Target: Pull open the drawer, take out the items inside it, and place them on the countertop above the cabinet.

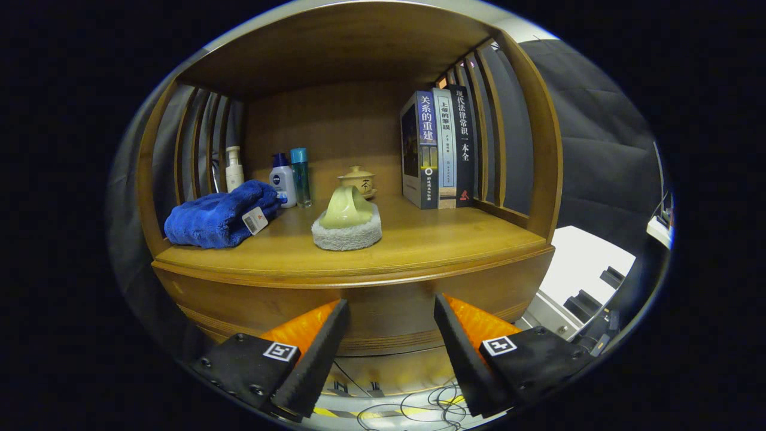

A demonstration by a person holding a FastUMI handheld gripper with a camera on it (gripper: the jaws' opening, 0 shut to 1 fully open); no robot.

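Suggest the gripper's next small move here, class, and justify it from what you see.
Probably ease forward and slightly down toward the drawer front. The gripper is open and holds nothing, the front sits closed under the countertop, and no handle is visible to grasp yet.

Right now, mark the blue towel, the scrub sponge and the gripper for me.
blue towel (216, 216), gripper view, on its folded top.
scrub sponge (348, 234), gripper view, on its grey pad under the handle.
gripper (392, 311), gripper view, midway between its open fingertips, before the cabinet front.
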